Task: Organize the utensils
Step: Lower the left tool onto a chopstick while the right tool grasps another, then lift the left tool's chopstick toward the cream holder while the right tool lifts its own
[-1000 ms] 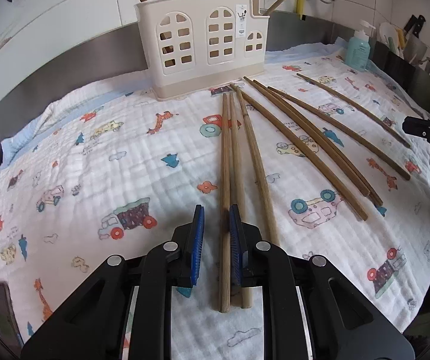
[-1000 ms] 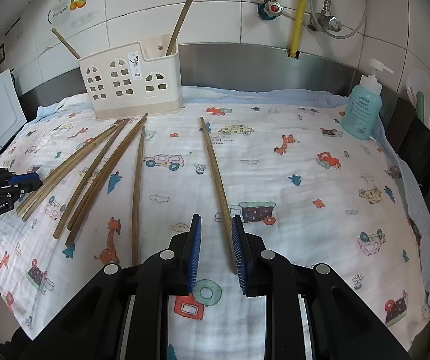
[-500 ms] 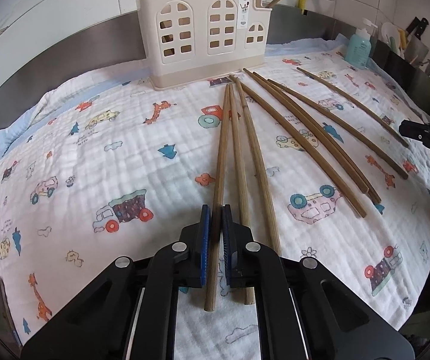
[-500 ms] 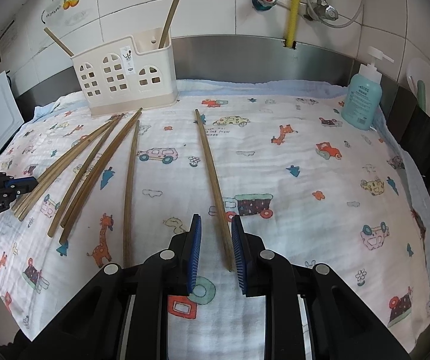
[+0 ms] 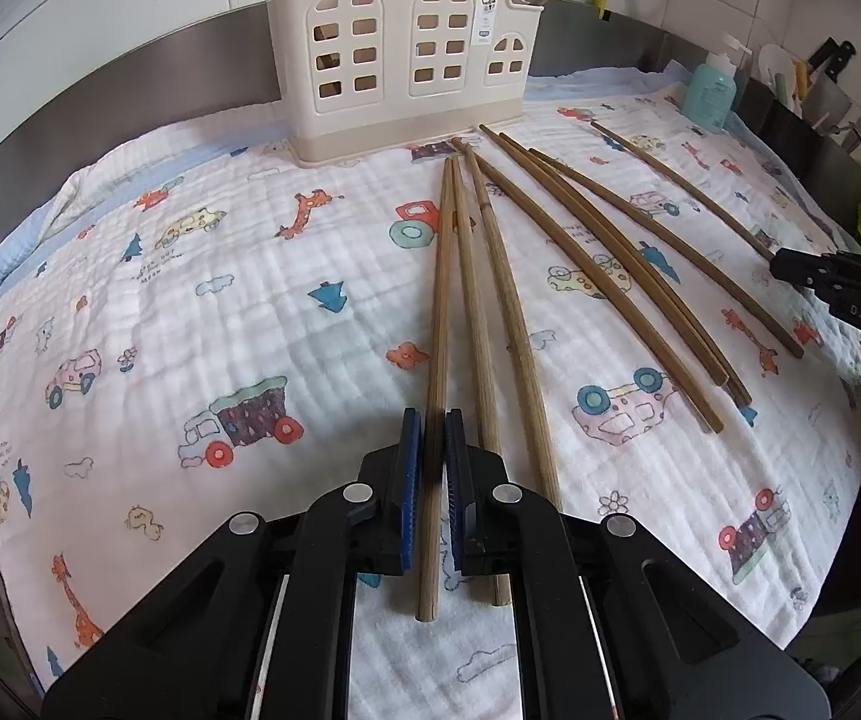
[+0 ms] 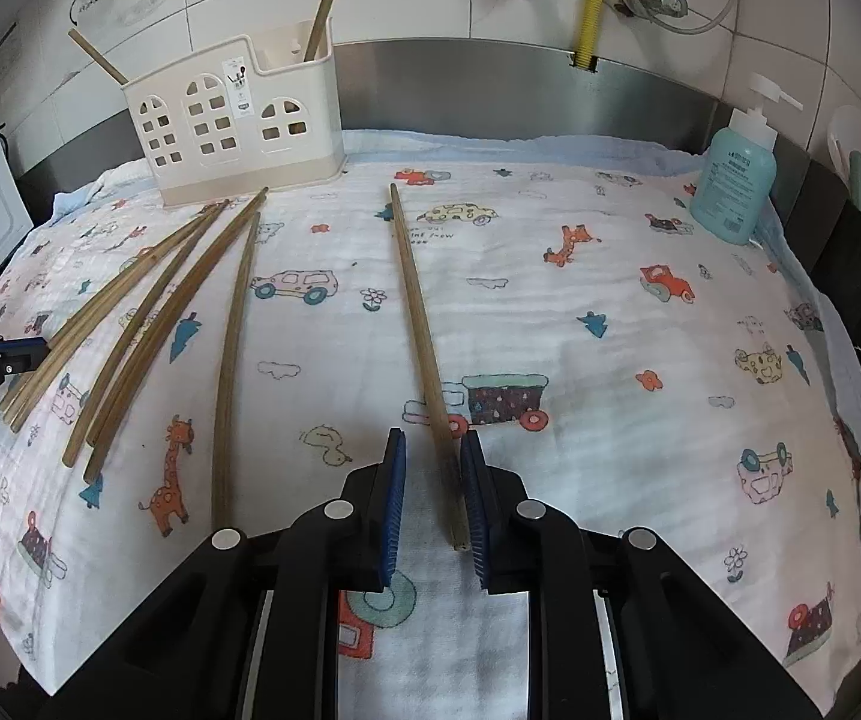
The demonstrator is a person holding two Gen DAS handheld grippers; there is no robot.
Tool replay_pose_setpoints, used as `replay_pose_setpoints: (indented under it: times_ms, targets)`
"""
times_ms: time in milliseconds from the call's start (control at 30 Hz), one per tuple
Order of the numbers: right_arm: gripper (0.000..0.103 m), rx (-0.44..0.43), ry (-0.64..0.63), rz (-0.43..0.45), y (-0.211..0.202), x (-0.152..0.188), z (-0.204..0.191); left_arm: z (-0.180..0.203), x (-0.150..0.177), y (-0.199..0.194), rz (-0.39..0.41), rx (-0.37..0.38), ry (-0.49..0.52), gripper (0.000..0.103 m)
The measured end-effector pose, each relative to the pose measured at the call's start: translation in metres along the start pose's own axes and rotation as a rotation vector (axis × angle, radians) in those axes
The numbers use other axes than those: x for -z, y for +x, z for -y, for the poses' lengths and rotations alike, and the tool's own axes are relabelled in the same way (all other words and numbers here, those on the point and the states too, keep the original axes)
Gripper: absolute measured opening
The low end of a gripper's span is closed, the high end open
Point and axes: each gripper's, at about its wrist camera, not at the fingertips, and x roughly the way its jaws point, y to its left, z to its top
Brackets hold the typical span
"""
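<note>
**A:** Which stick are you on, and how does it lie from your tongs?

**B:** My left gripper (image 5: 428, 456) has its 2 blue pads nearly together around 1 chopstick (image 5: 439, 324), the leftmost of the fan. The stick's long axis runs straight ahead of the tongs, in line with the fingers, its far tip pointing at the cream utensil holder (image 5: 397, 54) standing dead ahead. Its near end pokes out behind the pads, toward me. I judge it gripped, though I can't tell whether it has left the printed cloth (image 5: 190, 300).

**A:** And its neighbours?

**B:** 2 more chopsticks lie just to the right of the pads, 1 of them passing close under the right finger. 5 more spread farther right, well apart from my grip.

**A:** The other hand?

**B:** My right gripper (image 6: 433, 474) stands open, jaws apart. The lone chopstick (image 6: 421, 336) lies between them but hard against the right pad (image 6: 473, 492), not centred. It also runs forward along the fingers, slanting a little left toward the holder, which sits ahead and to the left of those tongs.

**A:** So which hand is nearer the holder?

**B:** The left, I'd say; the holder is straight ahead of it, and the stick already points there. The next move turns on that: tip the far end up and carry it forward into a slot. The right must first shift right a touch or close gently, or the stick could roll out.
</note>
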Motion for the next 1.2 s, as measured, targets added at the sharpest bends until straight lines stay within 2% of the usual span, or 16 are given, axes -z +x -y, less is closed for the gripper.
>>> replay_pose_setpoints:
  times_ms: [267, 367, 567, 800, 1033, 1200]
  targets:
    - [0.017, 0.009, -0.02, 0.003, 0.006, -0.005, -0.001, -0.001, -0.001, 0.0, -0.006, 0.011, 0.009, 0.008]
    - [0.008, 0.016, -0.035, 0.001, 0.006, -0.006, -0.003, 0.002, 0.0, -0.001, 0.0, -0.007, 0.018, 0.008]
    - [0.007, 0.017, -0.046, 0.02, -0.004, -0.004, -0.008, 0.001, 0.001, -0.004, 0.013, -0.014, -0.006, 0.006]
    - [0.006, 0.005, -0.059, 0.13, -0.048, -0.019, -0.019, -0.004, 0.001, -0.022, 0.061, -0.014, -0.028, 0.006]
    - [0.006, -0.045, -0.075, 0.269, -0.098, -0.052, -0.033, -0.005, -0.012, -0.051, 0.146, -0.017, -0.037, 0.006]
    - [0.006, -0.085, -0.095, 0.329, -0.119, -0.078, -0.043, -0.007, -0.026, -0.067, 0.21, -0.023, -0.049, 0.006]
